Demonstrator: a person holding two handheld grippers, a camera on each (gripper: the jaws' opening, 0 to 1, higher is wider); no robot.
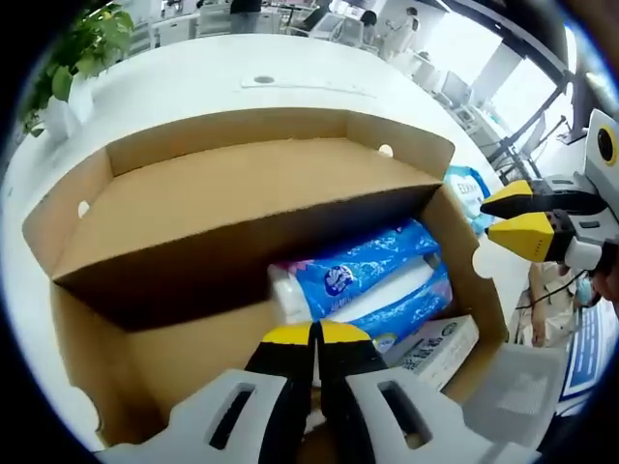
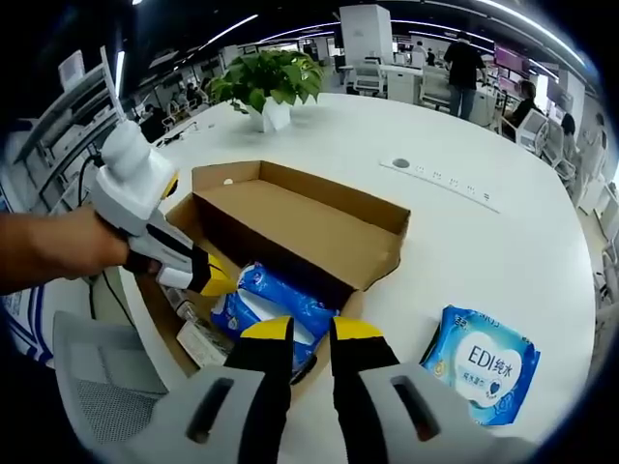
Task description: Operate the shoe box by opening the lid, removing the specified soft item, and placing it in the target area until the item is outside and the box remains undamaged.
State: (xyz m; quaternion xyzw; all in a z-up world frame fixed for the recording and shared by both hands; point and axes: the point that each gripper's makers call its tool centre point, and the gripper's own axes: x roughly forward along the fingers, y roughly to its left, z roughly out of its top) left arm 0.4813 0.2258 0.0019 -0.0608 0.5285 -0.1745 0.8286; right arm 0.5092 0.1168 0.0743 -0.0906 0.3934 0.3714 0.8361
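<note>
A cardboard shoe box lies open on the white table, its lid folded back flat. Inside rests a soft blue-and-white tissue pack, with a small white carton beside it. My left gripper is shut, its yellow tips just short of the pack. In the right gripper view a hand holds the left gripper with its tips down in the box, beside the pack. My right gripper hovers at the box's near edge, slightly open and holding nothing; it also shows at the box's right side.
A second blue pack marked EDI lies on the white table right of the box. A potted plant stands at the far side. A grey chair sits by the table edge. People and desks fill the background.
</note>
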